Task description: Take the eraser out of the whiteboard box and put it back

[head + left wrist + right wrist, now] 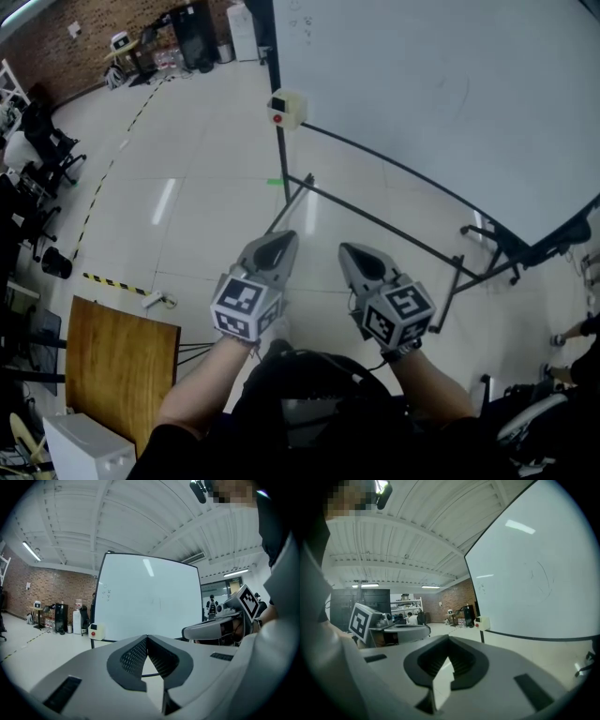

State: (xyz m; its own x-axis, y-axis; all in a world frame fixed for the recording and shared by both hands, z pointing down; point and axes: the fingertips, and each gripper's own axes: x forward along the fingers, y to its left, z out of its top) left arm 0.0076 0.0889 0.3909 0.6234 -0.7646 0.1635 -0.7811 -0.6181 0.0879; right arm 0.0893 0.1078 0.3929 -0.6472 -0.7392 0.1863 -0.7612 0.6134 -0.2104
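- The left gripper (281,239) is closed with nothing in it. Its own view shows the two dark ribbed pads meeting at the tips.
- The right gripper (354,251) is also closed and empty. It is held level beside the left one, and both are well short of the board.
- The eraser shows in no view. I take it to be inside the small white box (287,109) with a red button, which is fixed at the near corner of the large white whiteboard (441,84) on its black wheeled stand.
- Handling is a judgement only, since the eraser is hidden. A board eraser is likely light, with a stiff back and a soft felt face, so it is not fragile but could twist in a loose grip.
- The best hold is probably across its two long sides, near the middle, with the pads on the stiff body rather than the felt.
- The jaws must open before reaching in — how the box opens cannot be made out from here.
- Count: two grippers, one whiteboard, one white box, no eraser in sight.
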